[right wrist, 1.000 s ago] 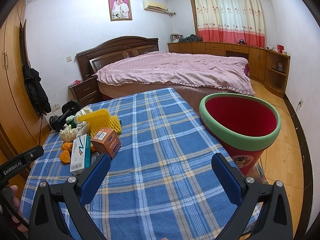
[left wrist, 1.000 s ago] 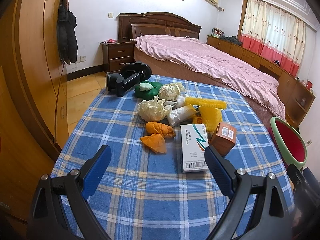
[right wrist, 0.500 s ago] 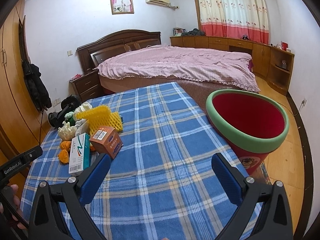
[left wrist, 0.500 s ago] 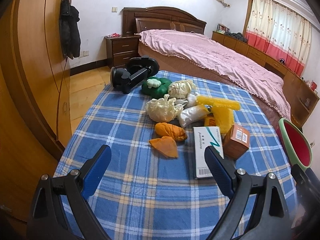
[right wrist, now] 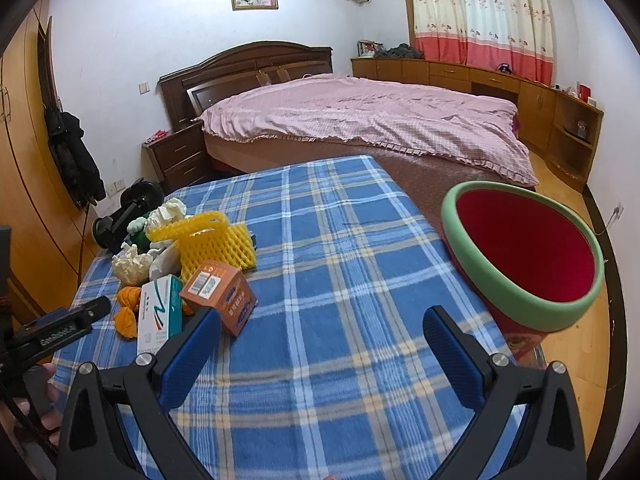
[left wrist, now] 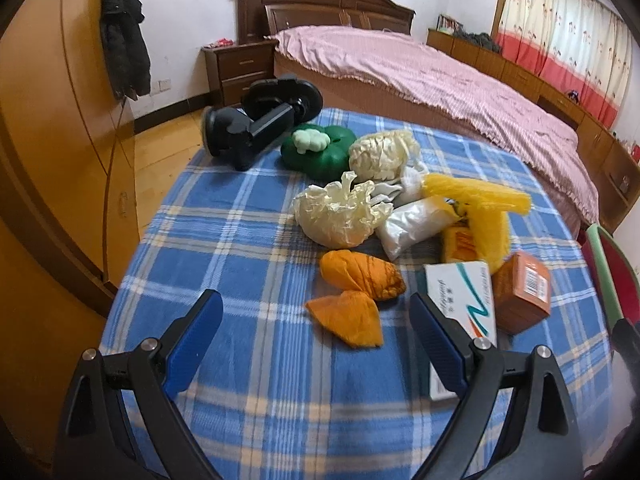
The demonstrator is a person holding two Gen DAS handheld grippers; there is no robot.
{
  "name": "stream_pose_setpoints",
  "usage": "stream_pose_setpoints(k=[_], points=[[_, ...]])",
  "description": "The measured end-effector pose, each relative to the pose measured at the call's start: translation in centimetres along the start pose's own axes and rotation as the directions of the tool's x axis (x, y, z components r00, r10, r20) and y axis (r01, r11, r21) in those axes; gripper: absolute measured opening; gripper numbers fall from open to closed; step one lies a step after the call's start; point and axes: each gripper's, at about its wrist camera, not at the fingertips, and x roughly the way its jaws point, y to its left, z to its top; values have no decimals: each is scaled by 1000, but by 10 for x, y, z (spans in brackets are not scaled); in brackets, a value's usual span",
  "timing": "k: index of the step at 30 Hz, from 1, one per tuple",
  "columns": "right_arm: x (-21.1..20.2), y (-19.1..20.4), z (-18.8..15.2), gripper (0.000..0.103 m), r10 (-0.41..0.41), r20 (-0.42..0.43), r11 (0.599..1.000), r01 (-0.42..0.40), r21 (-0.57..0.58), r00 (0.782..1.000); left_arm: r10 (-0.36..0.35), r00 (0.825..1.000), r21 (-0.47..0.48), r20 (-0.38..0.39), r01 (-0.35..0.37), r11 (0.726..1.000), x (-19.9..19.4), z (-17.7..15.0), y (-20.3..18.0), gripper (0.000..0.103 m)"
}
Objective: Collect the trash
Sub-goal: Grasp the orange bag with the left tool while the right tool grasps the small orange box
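- A bed (right wrist: 360, 124) under a pink cover is lying straight ahead of the right gripper.
- Curtains (right wrist: 480, 16) are hanging ahead to its right.
- A wooden wardrobe (left wrist: 52, 128) is standing left of the left gripper.
- A nightstand (left wrist: 236, 64) is sitting beside the headboard.

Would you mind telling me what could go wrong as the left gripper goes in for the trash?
The open left gripper might catch the white box instead of the nearer orange wad, since they lie close. The bin stands past the table's edge, so a released piece may land on the floor.
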Motion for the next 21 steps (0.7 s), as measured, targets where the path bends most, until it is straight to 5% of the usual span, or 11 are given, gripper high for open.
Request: stream_pose_setpoints(k=[13, 17, 21], points=[[39, 17, 17, 103, -1, -47, 1000, 0, -21, 999, -68, 993, 36, -99, 71, 997, 54, 15, -7, 85], [46, 20, 21, 103, -19, -56, 999, 17, -27, 998, -119, 986, 41, -117, 124, 991, 60, 20, -14, 73], [46, 19, 24, 103, -28, -52, 999, 28, -18, 998, -182, 976, 55, -122, 190, 980, 60, 24, -23, 48]])
